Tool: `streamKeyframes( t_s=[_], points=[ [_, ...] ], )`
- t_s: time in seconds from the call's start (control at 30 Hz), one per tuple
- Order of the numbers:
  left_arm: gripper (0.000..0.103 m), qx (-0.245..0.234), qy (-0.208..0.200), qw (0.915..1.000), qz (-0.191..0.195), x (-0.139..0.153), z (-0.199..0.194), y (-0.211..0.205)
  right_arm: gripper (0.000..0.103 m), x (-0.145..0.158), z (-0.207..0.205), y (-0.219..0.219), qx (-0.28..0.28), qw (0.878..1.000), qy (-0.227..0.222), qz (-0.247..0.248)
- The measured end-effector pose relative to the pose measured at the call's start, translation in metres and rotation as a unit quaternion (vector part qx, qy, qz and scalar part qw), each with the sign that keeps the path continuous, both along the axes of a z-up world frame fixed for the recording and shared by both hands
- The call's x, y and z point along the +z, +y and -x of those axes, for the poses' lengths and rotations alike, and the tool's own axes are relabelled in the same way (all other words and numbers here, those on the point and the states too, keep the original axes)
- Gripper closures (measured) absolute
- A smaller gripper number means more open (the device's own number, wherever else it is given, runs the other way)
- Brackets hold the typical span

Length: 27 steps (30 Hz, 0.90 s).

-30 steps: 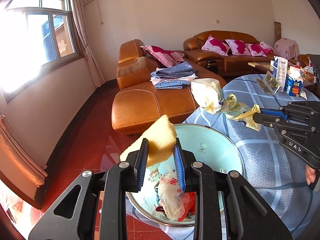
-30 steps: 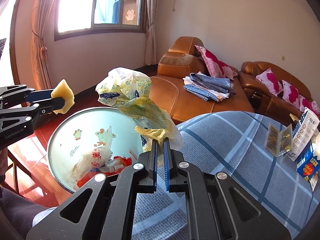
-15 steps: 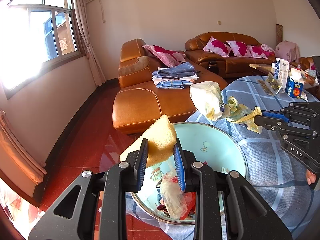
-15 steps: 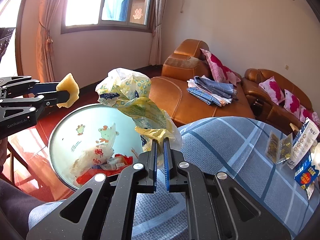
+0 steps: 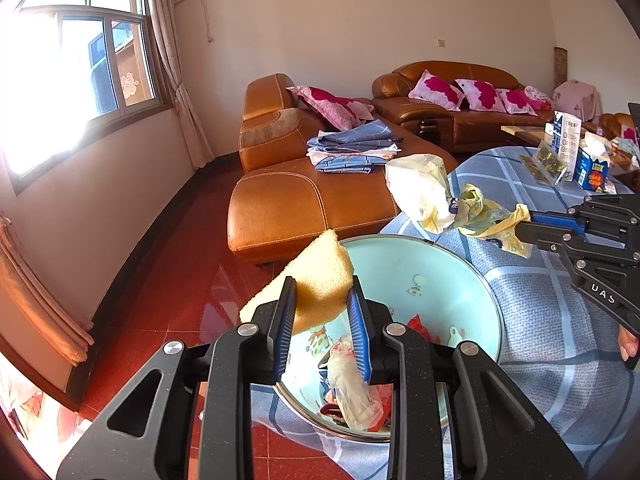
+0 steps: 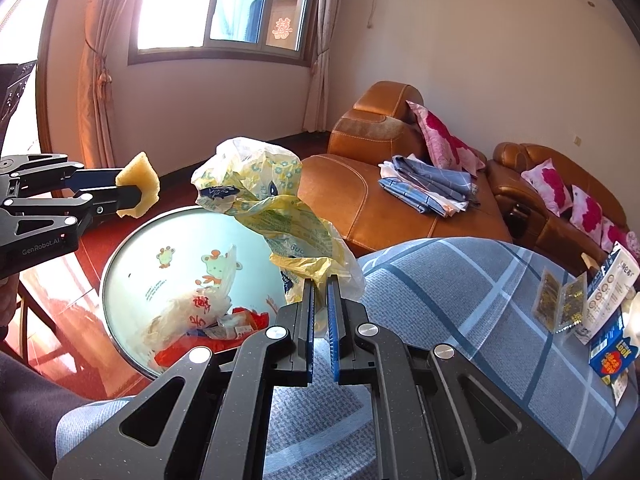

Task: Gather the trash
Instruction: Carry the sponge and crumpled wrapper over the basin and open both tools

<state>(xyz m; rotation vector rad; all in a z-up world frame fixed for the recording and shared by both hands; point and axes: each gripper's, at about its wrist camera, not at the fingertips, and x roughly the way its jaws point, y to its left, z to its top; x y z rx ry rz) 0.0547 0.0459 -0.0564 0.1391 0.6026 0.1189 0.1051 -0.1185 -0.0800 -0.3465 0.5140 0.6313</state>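
Observation:
My left gripper (image 5: 321, 294) is shut on a yellow sponge (image 5: 318, 280) and holds it above the near rim of a light blue basin (image 5: 420, 268). The basin holds crumpled wrappers and a white bag (image 5: 352, 384). My right gripper (image 6: 319, 285) is shut on a crumpled yellow and white plastic bag (image 6: 264, 196), held up beside the basin's (image 6: 132, 256) right edge. The right gripper (image 5: 528, 224) with the bag (image 5: 424, 192) also shows in the left wrist view. The left gripper (image 6: 132, 196) with the sponge (image 6: 140, 188) shows in the right wrist view.
The basin sits at the edge of a table with a blue checked cloth (image 6: 460, 280). Boxes and packets (image 6: 592, 304) stand at the table's far right. An orange leather sofa (image 5: 304, 196) with folded cloth and pink pillows stands behind, over a red tiled floor (image 5: 160, 288).
Both grippers have risen a little with their loads; the plastic bag has shifted slightly toward the basin. Both jaws stay closed.

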Motion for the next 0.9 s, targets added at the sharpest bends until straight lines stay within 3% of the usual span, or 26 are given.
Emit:
streamKeyframes(
  t_s=[0.9],
  points=[
    [0.077, -0.012, -0.005, 0.9999, 0.01, -0.0011, 0.0014, 0.001, 0.096, -0.0021, 0.0073, 0.0058, 0.009, 1.0, -0.008, 0.011]
  ],
)
